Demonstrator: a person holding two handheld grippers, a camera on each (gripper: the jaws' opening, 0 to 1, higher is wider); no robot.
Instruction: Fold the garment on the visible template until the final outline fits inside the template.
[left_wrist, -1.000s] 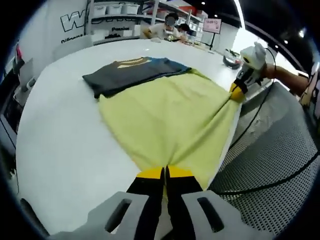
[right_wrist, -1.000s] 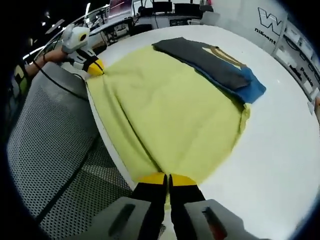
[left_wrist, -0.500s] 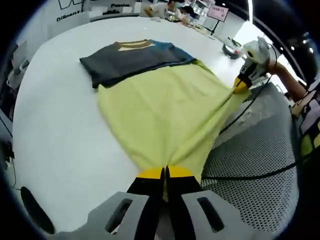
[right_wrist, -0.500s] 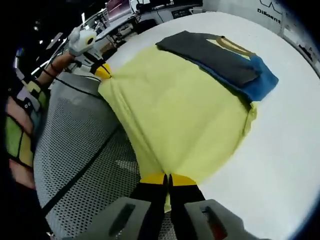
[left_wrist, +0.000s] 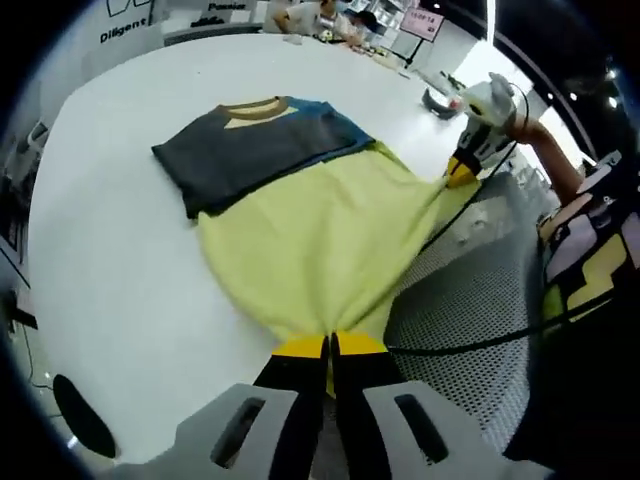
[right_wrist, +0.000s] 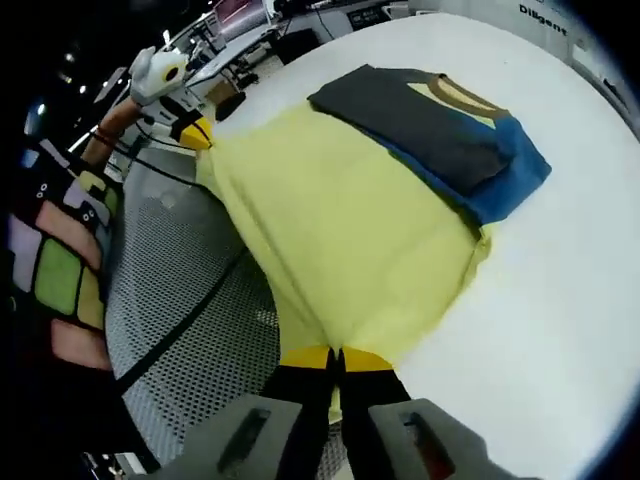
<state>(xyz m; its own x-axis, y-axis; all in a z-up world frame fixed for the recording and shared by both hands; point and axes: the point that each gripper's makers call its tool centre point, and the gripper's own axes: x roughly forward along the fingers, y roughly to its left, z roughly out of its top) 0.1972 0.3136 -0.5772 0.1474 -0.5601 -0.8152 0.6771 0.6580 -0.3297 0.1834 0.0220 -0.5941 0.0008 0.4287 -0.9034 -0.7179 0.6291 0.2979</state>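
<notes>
My left tool (left_wrist: 329, 348) and right tool (right_wrist: 335, 357) are each clamped on a near corner of the yellow garment (left_wrist: 320, 240), which drapes limp and light off the white surface (left_wrist: 110, 250) edge, so I judge 2 corner grips suit it.

garment (left_wrist: 330, 240) on table (left_wrist: 110, 250) | folded shirt (left_wrist: 250, 150) at its far edge | perforated surface (left_wrist: 470, 300) beside table
</notes>
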